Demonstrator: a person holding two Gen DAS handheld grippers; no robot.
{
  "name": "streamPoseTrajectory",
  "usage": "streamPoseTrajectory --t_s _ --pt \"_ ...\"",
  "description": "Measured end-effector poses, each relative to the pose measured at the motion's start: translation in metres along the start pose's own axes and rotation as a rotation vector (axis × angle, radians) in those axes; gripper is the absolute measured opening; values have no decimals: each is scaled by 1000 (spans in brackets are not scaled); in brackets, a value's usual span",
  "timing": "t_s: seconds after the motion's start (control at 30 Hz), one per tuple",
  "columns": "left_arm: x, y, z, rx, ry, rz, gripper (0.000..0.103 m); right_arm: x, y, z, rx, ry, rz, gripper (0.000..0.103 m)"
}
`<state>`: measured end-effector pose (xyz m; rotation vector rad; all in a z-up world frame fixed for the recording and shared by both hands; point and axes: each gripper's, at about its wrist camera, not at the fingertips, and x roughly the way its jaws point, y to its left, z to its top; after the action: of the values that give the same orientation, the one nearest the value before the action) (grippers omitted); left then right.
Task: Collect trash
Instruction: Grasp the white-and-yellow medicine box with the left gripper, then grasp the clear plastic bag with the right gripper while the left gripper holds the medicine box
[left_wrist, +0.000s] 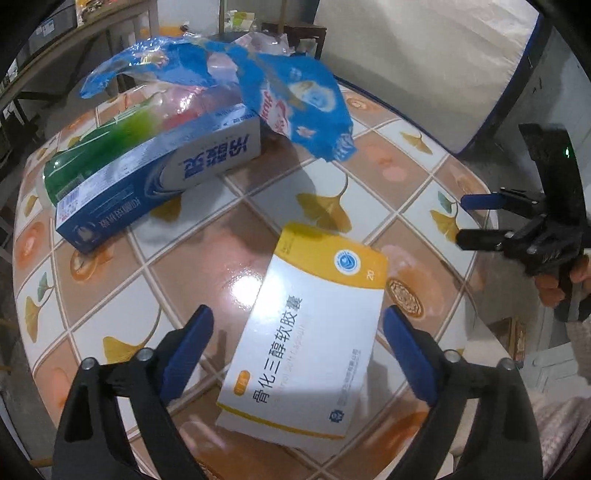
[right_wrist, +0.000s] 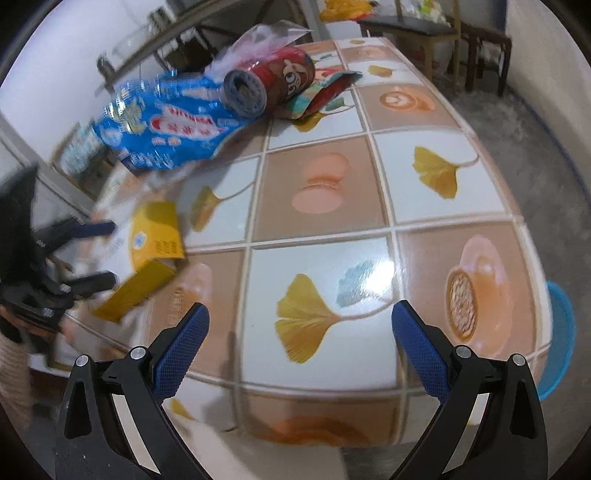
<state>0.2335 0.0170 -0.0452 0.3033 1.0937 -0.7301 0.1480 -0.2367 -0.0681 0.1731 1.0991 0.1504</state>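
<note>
— Which hand is closer to the yellow and white box (left_wrist: 306, 328)?

— The left gripper (left_wrist: 297, 345). Its jaws are spread wide with nothing in them, and the box lies on the table (left_wrist: 207, 236) right between the fingertips, its long side running away from the jaws and leaning a little right.

— And the right gripper (right_wrist: 299, 341)?

— Also spread and empty, off to the right of the box, over bare tiles. So I judge the left should close across the box's narrow width.

— What lies beyond the box?

— A blue carton (left_wrist: 155, 173), then a blue wrapper (left_wrist: 303, 110) draped behind it. A red can (right_wrist: 273, 81) lies farther still.
</note>
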Motion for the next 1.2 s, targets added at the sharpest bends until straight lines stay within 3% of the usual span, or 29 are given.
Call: streamPoseTrajectory --t_s 0.23,0.3,0.37,0.43,0.6,0.77,0.9,0.97,1.07,1.2 --pt "18 -27 -1 80 82 50 92 11 11 0 -99 7 -137 95" --pt "21 -30 -3 87 90 72 89 8 8 2 -99 8 -107 95" --pt "24 -31 -6 71 87 91 79 0 -1 11 -66 4 -29 95" --pt "24 -28 -8 35 69 91 78 -9 -9 26 -25 -17 21 95" --pt "17 -24 -17 -30 5 116 76 -30 -31 88 104 -98 171 95" --pt "14 -25 -26 -61 -31 139 76 -10 -34 157 217 -79 265 88" --pt "11 -23 -31 -82 -47 134 75 27 -21 189 234 19 275 73" --pt "10 -22 -33 -81 -52 131 75 44 -14 198 238 58 261 70" --pt "7 -21 -31 -79 -54 126 75 51 -12 201 270 59 264 67" --pt "5 -18 -32 -83 -60 114 75 37 -8 208 276 -18 266 67"
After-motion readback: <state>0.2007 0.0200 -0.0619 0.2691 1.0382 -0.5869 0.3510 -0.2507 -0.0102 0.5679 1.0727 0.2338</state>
